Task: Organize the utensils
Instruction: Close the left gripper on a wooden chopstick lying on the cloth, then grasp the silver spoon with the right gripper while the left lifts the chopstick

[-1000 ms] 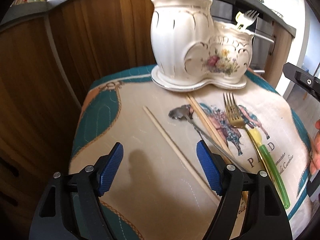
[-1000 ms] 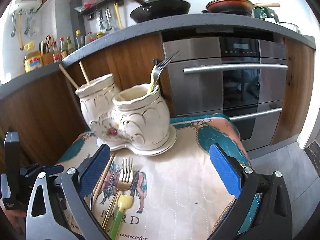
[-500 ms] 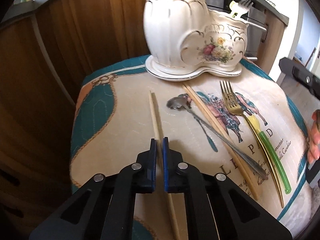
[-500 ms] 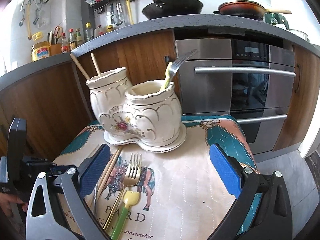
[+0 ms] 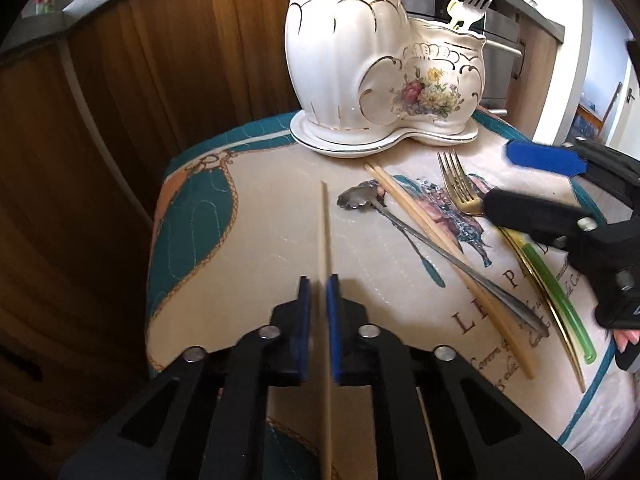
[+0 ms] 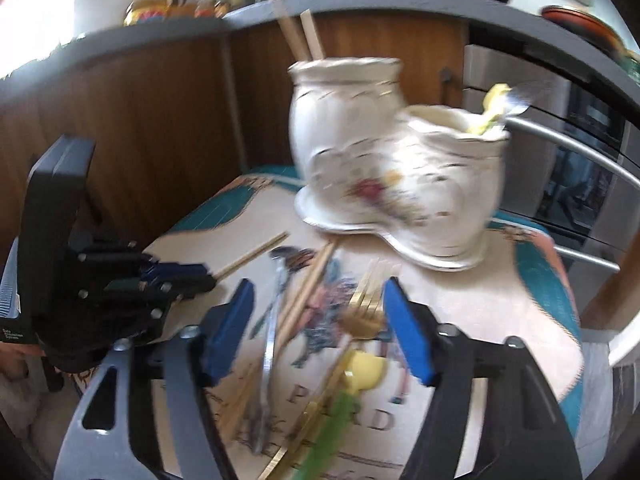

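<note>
My left gripper (image 5: 318, 312) is shut on a single wooden chopstick (image 5: 325, 232) that points away over the printed cloth (image 5: 248, 280). In the right wrist view that left gripper (image 6: 176, 276) holds the chopstick (image 6: 256, 254) at the left. My right gripper (image 6: 320, 332) hovers low, its jaws closing around a steel spoon (image 6: 276, 304), another chopstick (image 6: 308, 292) and a gold fork (image 6: 368, 300), with the pads touching none of them. A green-handled fork (image 5: 560, 300) lies beside them. The white ceramic holder (image 5: 380, 60) stands behind, with chopsticks (image 6: 304, 36) in its taller cup and a fork (image 5: 472, 4) in the lower one.
The small table's cloth drops off at its left edge (image 5: 154, 280) and its near edge. Brown wooden cabinet fronts (image 5: 140, 80) stand behind, and a steel oven (image 6: 580, 160) is at the right. A person's fingertips (image 5: 628, 336) show at the right edge.
My left gripper closed on the lone chopstick and has kept hold. The right gripper swung left and low over the spoon, chopstick and forks, and its jaws narrowed.
</note>
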A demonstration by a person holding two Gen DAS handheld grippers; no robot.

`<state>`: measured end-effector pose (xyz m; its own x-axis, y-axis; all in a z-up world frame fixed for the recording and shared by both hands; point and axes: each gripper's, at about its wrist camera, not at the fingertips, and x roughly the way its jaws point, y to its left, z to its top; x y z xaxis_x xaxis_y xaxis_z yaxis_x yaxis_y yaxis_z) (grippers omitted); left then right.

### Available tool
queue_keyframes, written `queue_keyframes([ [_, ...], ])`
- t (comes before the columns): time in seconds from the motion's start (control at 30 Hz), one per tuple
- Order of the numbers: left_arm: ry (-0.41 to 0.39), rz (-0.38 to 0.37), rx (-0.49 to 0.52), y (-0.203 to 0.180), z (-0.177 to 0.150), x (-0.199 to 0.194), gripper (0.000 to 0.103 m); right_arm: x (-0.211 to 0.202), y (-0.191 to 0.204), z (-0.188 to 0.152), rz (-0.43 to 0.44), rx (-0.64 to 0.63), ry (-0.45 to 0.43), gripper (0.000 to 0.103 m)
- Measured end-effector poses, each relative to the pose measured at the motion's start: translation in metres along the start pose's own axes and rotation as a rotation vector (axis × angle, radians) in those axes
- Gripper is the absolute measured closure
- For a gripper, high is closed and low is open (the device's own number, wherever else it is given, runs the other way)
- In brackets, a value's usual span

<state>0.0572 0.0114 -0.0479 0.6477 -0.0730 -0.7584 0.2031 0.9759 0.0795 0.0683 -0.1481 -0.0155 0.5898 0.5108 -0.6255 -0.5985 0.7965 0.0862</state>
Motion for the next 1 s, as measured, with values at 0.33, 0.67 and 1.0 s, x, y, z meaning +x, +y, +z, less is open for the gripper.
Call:
queue_keyframes([
  [0.33, -0.053, -0.094, -0.092, 0.016, -0.002, -0.004, 0.098, 0.041, 0.033, 0.008, 0.017, -0.121, 0.157, 0.079],
  [0.67, -0.091, -0.135, -0.132, 0.023, -0.004, -0.009, 0.098, 0.069, 0.03, 0.013, 0.002, -0.095, 0.225, 0.084],
  [1.0, -0.1, -0.157, -0.146, 0.027, -0.006, -0.01, 0.098, 0.069, 0.035, 0.013, -0.007, -0.12, 0.223, 0.099],
])
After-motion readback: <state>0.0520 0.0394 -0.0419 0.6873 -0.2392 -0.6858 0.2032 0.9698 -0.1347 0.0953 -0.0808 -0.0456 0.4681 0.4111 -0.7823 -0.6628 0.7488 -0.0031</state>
